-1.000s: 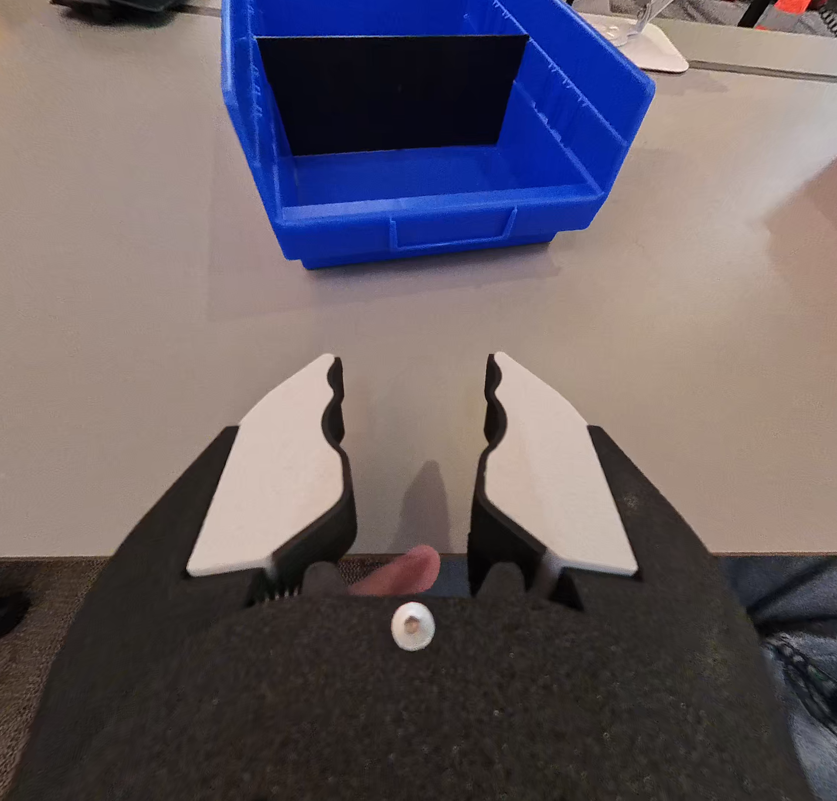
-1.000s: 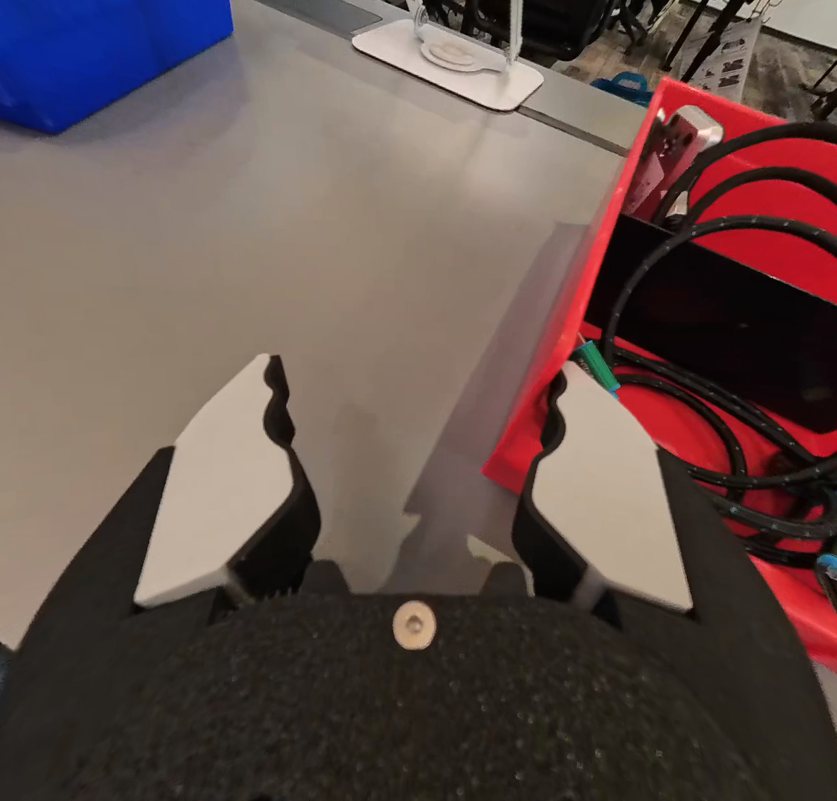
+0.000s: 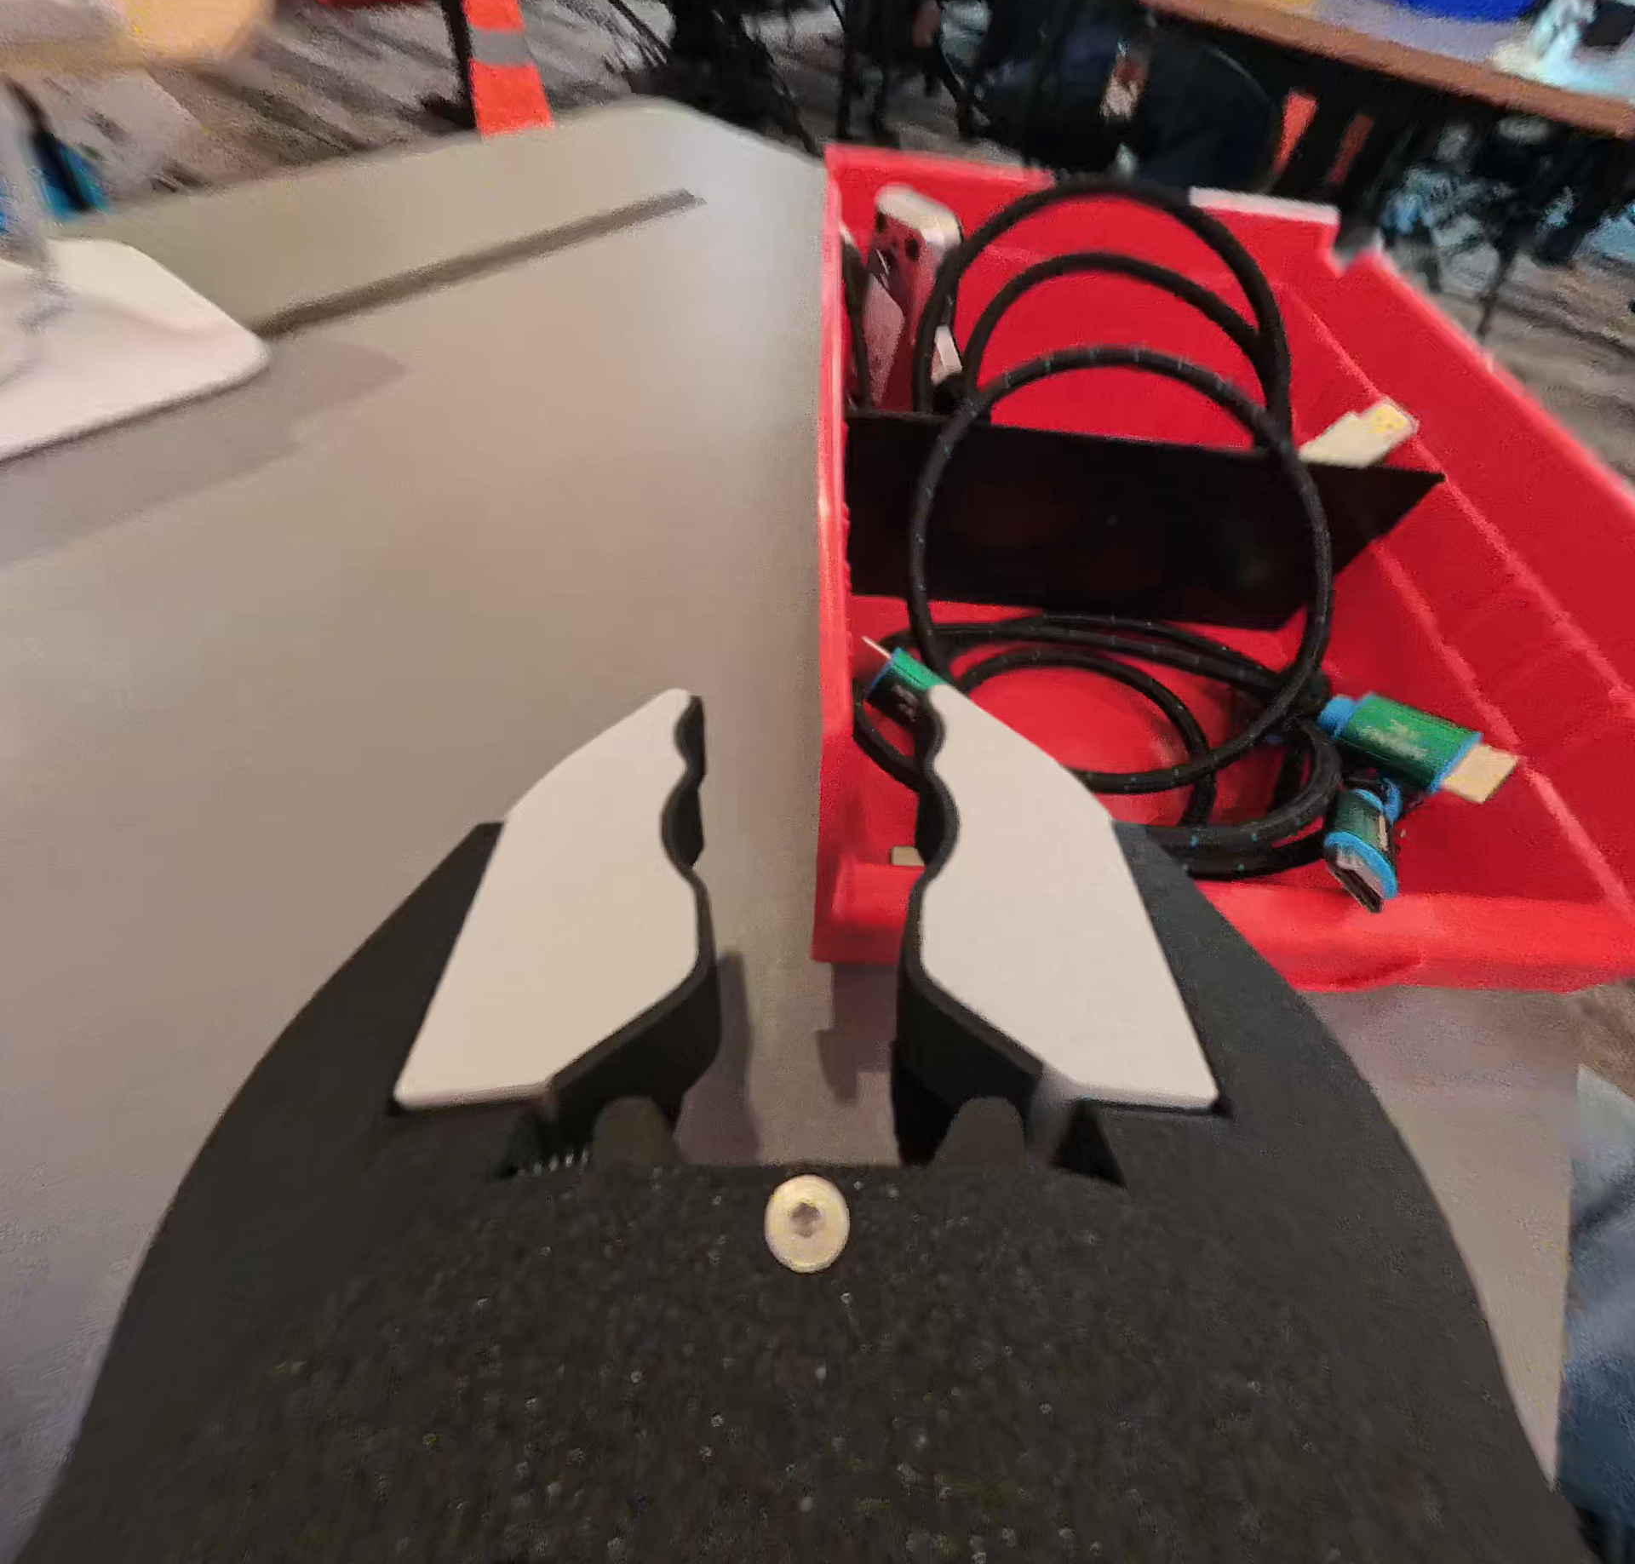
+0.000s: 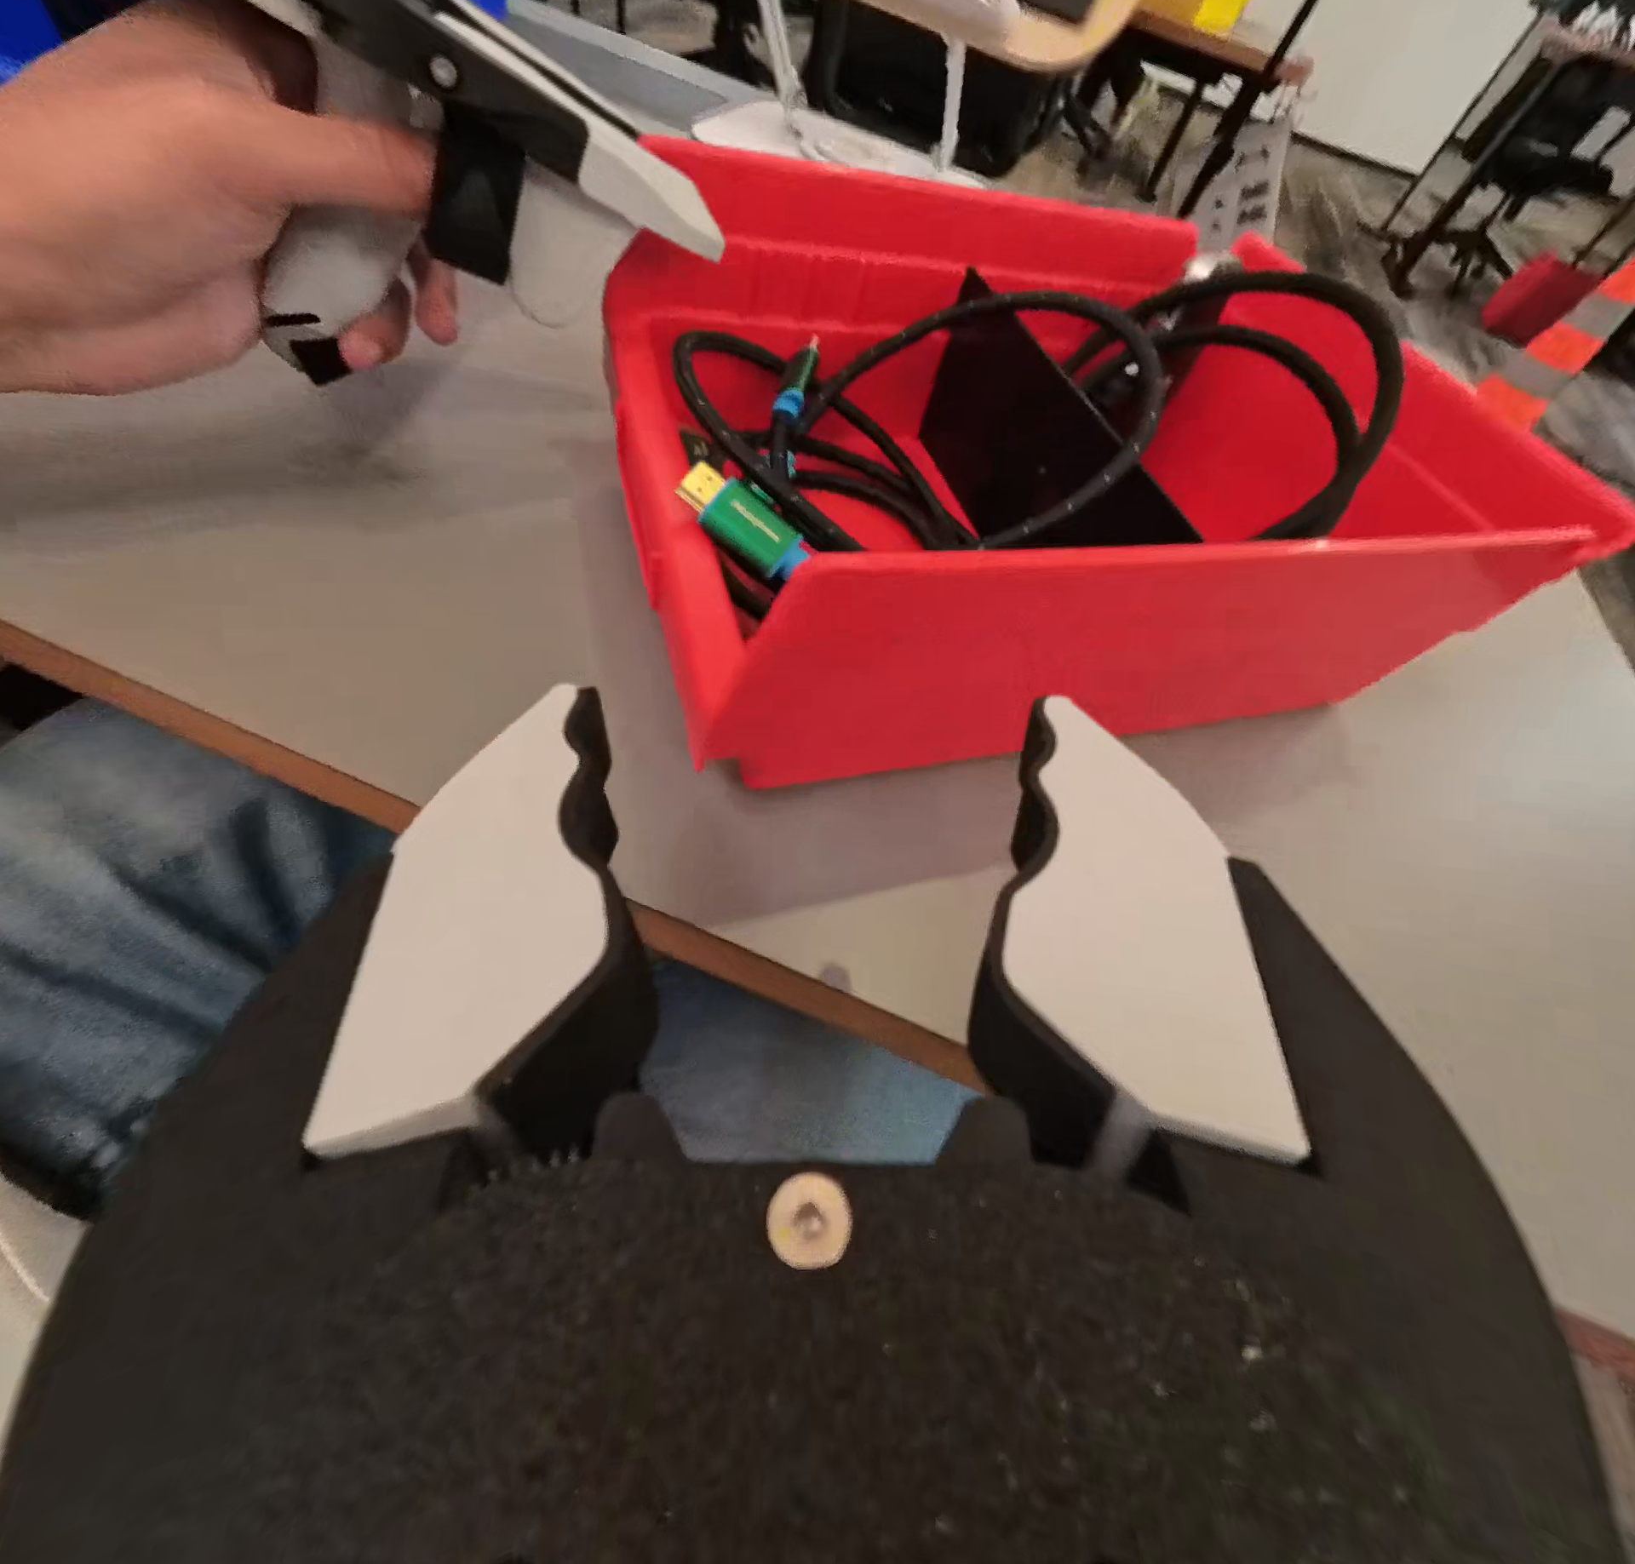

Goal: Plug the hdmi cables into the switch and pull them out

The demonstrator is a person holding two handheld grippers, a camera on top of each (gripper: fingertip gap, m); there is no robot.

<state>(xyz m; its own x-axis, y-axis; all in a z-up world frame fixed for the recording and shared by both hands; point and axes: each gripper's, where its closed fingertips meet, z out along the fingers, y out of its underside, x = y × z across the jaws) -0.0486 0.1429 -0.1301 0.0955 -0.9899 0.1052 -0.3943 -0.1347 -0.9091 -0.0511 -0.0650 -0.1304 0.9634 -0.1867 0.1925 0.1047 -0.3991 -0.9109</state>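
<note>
A red bin (image 3: 1504,938) holds coiled black braided HDMI cables (image 3: 1115,354) with green and blue plugs (image 3: 1407,739). A silver switch (image 3: 902,283) stands in the bin's far compartment, behind a black divider (image 3: 1106,531). My left gripper (image 3: 814,703) is open and empty, its right finger over the bin's near left corner. In the right wrist view my right gripper (image 4: 814,703) is open and empty above the table's front edge, short of the bin (image 4: 1062,663). A green plug (image 4: 752,522) lies in the bin's near corner. The hand-held left gripper (image 4: 699,234) hovers at the bin's far left rim.
A white stand base (image 3: 106,345) sits on the grey table (image 3: 442,637) at the far left. A person's jeans (image 4: 133,902) are below the table's front edge. An orange cone (image 3: 500,35) and other tables stand beyond.
My left gripper swung from facing the blue bin to the red bin. My right gripper pulled back to the table's front edge and turned toward the red bin. Both stay open.
</note>
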